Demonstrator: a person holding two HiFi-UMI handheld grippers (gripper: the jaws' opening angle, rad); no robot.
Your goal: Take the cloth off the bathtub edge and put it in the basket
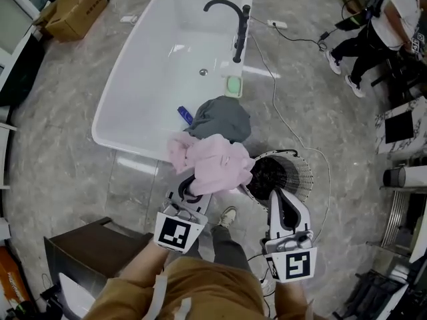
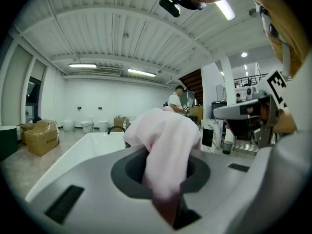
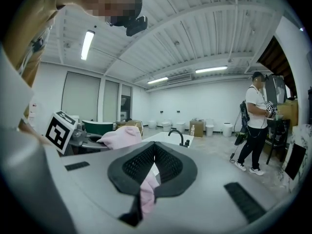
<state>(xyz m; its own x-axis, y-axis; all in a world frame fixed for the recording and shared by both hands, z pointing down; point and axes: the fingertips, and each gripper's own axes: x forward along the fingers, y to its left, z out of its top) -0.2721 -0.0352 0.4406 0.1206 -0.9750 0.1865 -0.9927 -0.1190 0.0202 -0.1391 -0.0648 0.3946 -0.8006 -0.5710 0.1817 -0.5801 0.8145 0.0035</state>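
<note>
Off bathtub rim (image 1: pixel 130 145) (seemingly), pink cloth (image 1: pixel 213 162) pinched by left gripper (image 1: pixel 191 187), right gripper (image 1: pixel 279 202).

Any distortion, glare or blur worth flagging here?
Head view: fisheye bends the bathtub, with glare patches on its floor. Left gripper view: dark round vignette, the pink cloth soft close to the lens. Right gripper view: same vignette, ceiling lamp blown out.

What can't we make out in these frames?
- Basket contents: in the head view, the pink cloth and the right gripper cover part. Neither gripper view shows the basket.
- Blue item in the bathtub: too small in the head view, with one end under the grey cloth.
- Left gripper jaw ends: buried in the pink cloth in the head view.
</note>
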